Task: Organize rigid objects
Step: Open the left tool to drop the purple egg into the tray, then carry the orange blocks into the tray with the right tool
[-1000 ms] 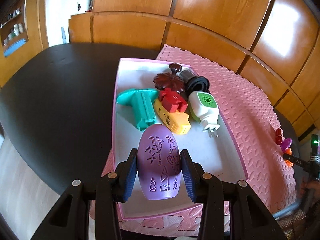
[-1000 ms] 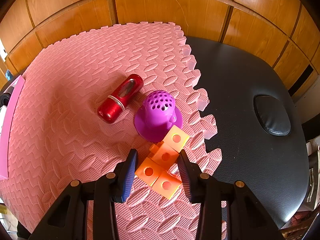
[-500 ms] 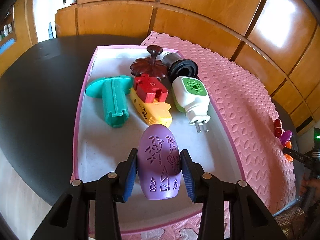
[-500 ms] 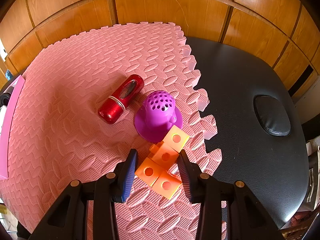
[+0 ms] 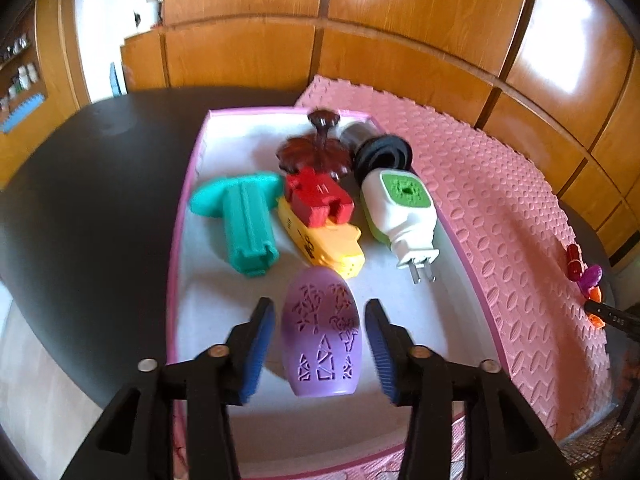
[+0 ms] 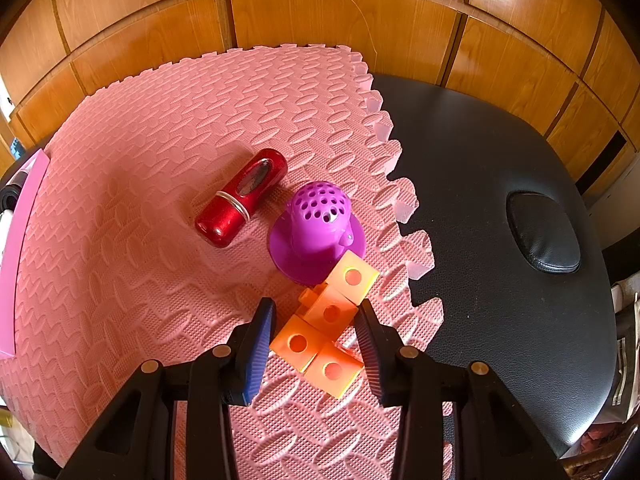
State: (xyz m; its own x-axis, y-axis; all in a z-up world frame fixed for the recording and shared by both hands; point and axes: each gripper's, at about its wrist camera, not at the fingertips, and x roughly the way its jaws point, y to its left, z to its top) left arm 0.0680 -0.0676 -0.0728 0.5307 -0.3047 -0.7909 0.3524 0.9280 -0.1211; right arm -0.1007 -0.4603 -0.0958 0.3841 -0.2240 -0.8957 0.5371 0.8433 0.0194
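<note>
In the left wrist view my left gripper (image 5: 320, 344) is open, with gaps on both sides of a purple cut-out shell (image 5: 322, 332) that lies in the pink-rimmed white tray (image 5: 400, 432). The tray also holds a teal peg (image 5: 248, 224), a red block (image 5: 318, 200) on a yellow toy (image 5: 332, 246), a white-green plug (image 5: 400, 208), a brown flower knob (image 5: 314, 152) and a black ring (image 5: 384, 156). In the right wrist view my right gripper (image 6: 316, 340) is open around orange cube blocks (image 6: 324, 328) on the pink mat (image 6: 160, 160).
A red capsule (image 6: 242, 198) and a purple perforated cap (image 6: 318, 228) lie on the mat beyond the orange blocks. The mat sits on a black padded table (image 6: 500, 200). Wood panel walls stand behind. The tray's pink edge (image 6: 20, 240) shows at far left.
The left gripper has opened and let go of the purple shell, which now lies in the tray near the yellow toy. The right gripper has not moved.
</note>
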